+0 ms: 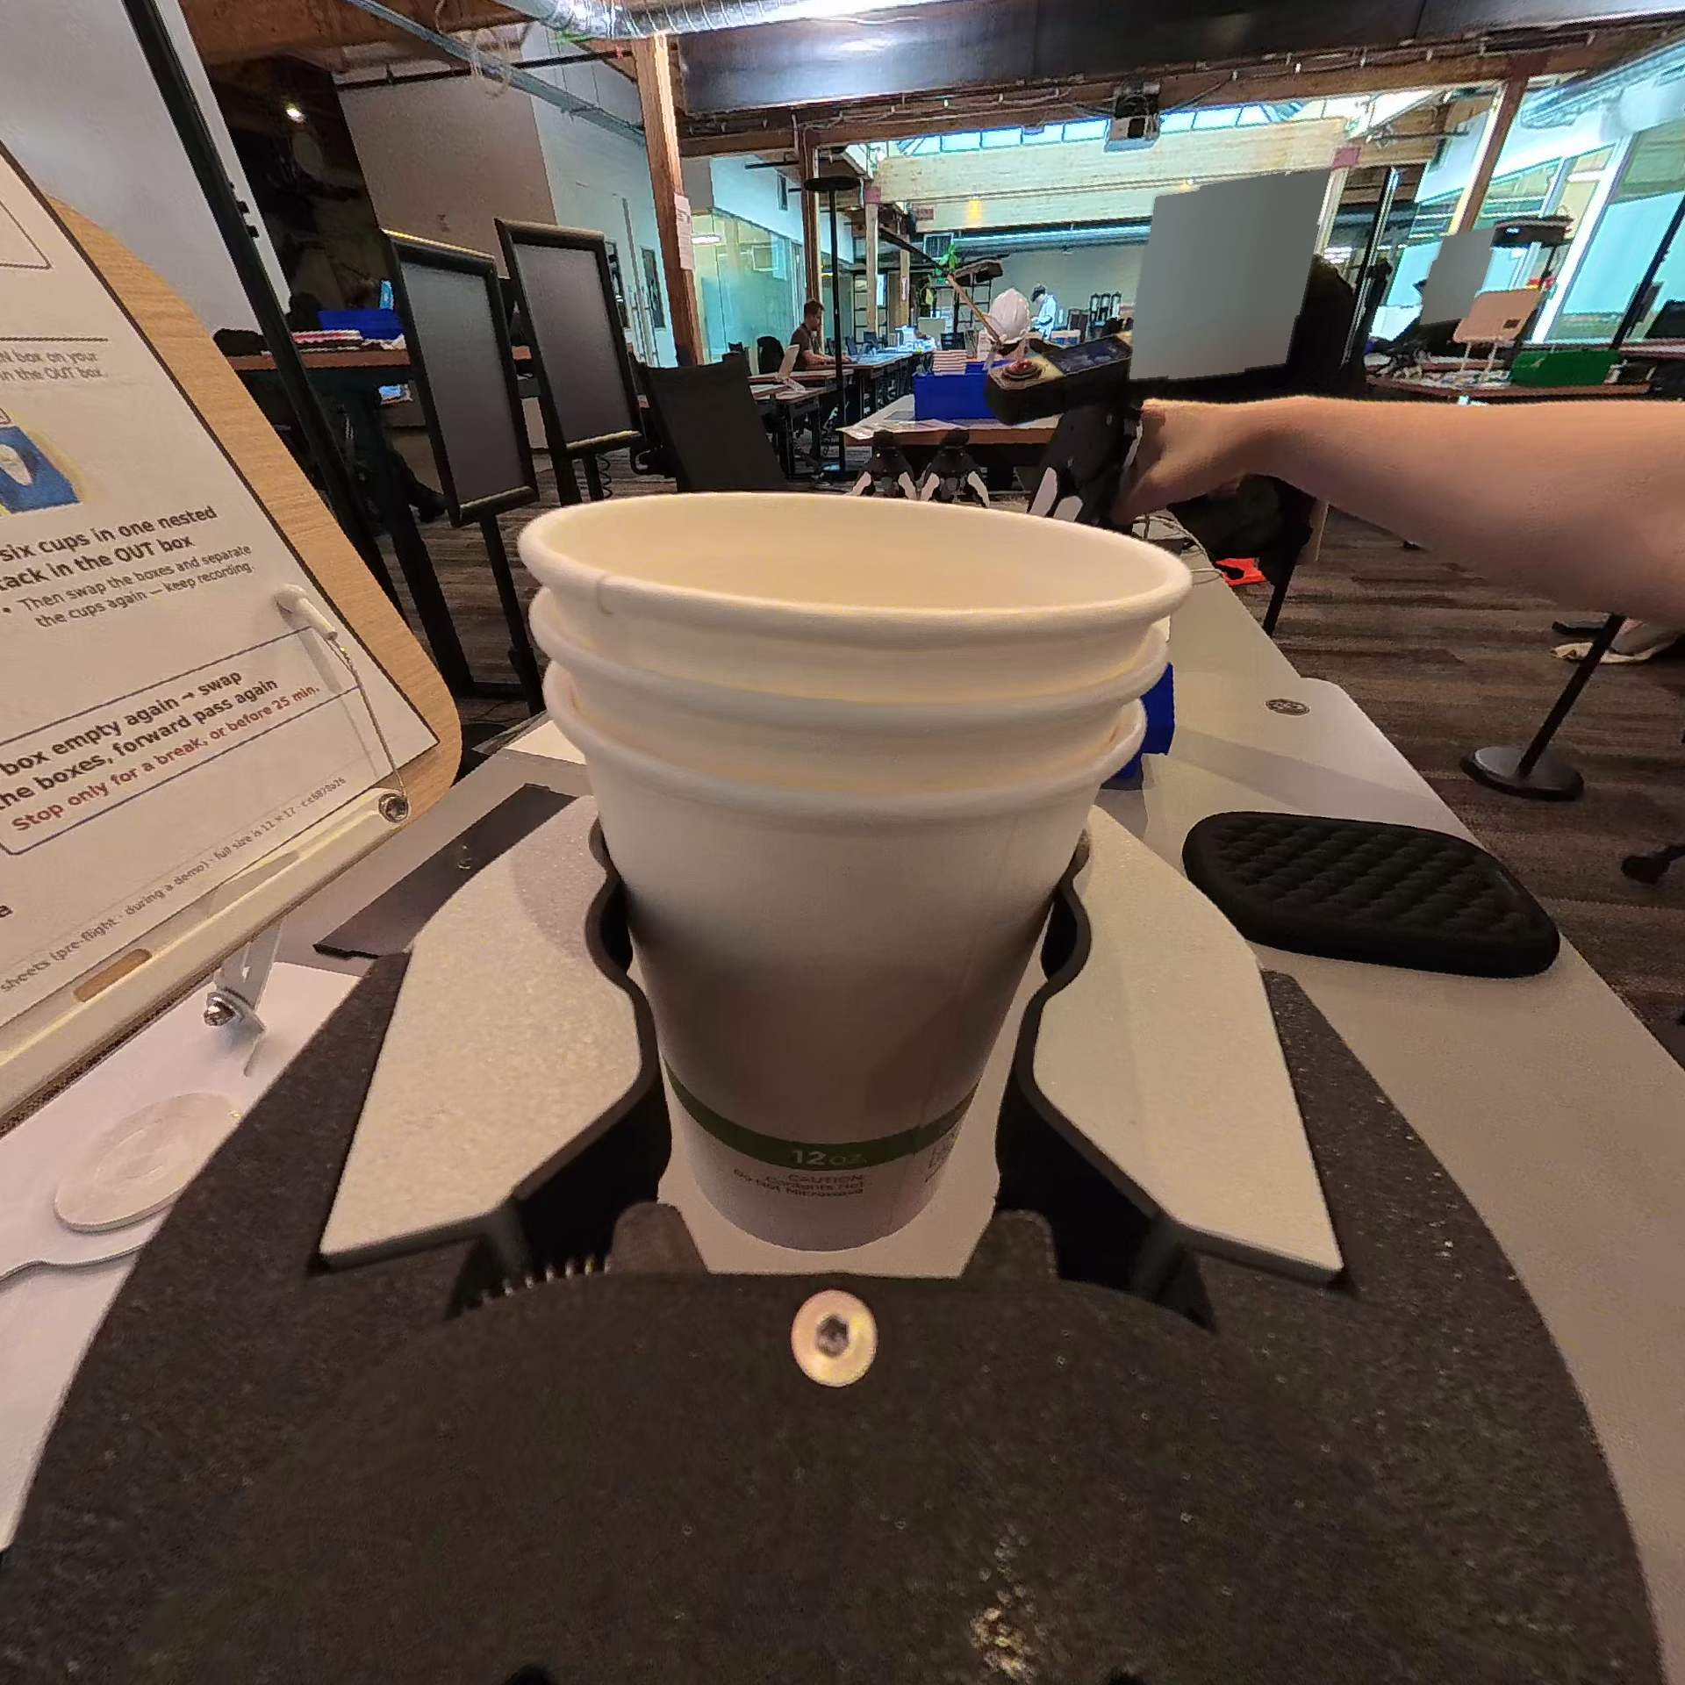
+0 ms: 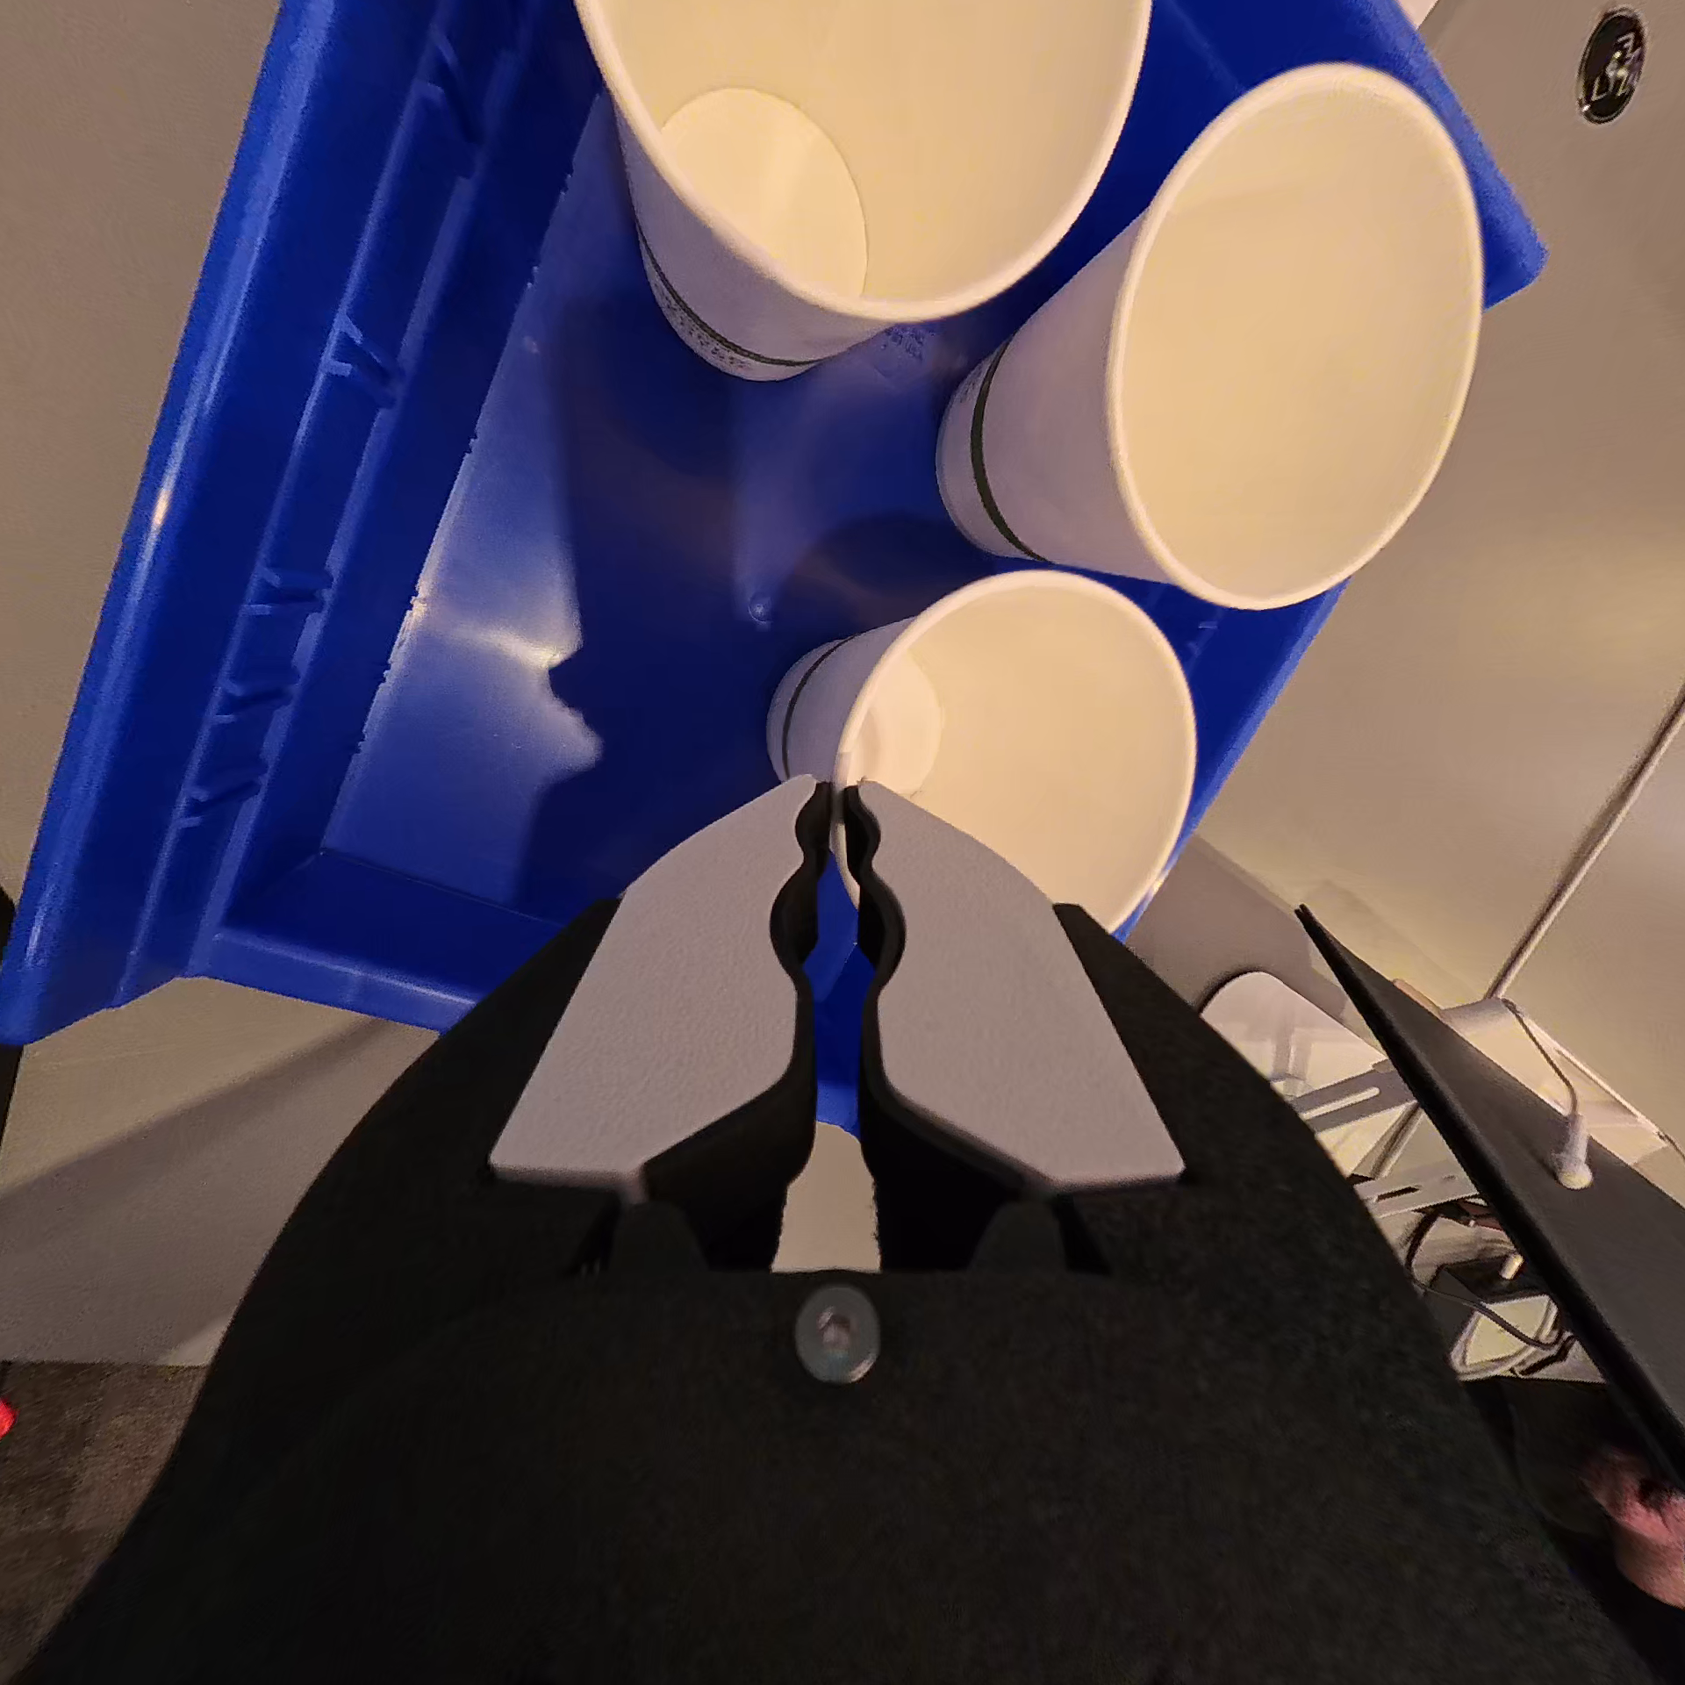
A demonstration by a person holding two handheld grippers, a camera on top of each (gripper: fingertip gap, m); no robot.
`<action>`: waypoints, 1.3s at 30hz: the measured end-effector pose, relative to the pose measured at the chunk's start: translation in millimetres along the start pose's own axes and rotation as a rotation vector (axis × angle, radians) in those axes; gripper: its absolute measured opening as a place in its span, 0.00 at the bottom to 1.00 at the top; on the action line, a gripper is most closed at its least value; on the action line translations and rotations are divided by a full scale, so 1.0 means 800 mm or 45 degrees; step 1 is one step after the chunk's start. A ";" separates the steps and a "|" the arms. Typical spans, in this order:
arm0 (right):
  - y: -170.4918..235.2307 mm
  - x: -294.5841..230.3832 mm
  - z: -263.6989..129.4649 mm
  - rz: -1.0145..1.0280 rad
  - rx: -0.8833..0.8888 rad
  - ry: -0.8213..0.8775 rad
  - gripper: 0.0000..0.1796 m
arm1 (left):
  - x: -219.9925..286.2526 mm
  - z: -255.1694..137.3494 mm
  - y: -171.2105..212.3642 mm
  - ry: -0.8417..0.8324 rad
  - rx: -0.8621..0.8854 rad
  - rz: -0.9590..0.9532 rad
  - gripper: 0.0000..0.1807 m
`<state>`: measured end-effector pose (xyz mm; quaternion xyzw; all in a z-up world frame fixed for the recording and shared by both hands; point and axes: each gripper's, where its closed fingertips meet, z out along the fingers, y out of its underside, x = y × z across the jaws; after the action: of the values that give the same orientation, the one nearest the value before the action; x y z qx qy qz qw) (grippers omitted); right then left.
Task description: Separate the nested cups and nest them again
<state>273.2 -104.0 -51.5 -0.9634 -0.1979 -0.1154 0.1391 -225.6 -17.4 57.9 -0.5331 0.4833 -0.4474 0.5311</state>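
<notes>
Left tongs [image 1: 839, 921] clamp an upright stack of nested cups [image 1: 843, 821], mouths up; right tongs [image 2: 834, 802] pinch the near rim of a single cup [image 2: 994, 729] standing in the blue bin [image 2: 438, 729].

- The left wrist view looks level along its tongs [image 1: 839, 957], very close to a stack of nested paper cups [image 1: 848, 775], facing an open office.
- The right wrist view looks steeply down into a blue bin [image 2: 383, 638], close above it.
- The views share the grey surface [image 1: 1368, 1049].

We count three nested paper cups [image 1: 843, 821] in the near stack, three single cups [image 2: 994, 757] in one blue bin [image 2: 301, 547], and two grippers [image 2: 832, 802].
</notes>
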 end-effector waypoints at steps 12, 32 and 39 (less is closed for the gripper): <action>0.007 0.007 0.004 0.048 0.009 0.028 0.12 | 0.003 0.001 0.000 0.011 -0.009 0.002 0.50; -0.325 -0.432 -0.317 -1.193 0.687 -0.313 0.06 | 0.004 0.005 0.010 -0.004 -0.069 0.020 0.50; -0.344 -0.502 -0.283 -1.372 0.536 -0.334 0.09 | 0.005 0.008 0.013 0.005 -0.085 0.020 0.50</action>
<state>-237.5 -72.4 109.7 -0.6851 -0.6933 -0.0081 0.2233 -218.8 -20.0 46.9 -0.5457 0.5032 -0.4280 0.5156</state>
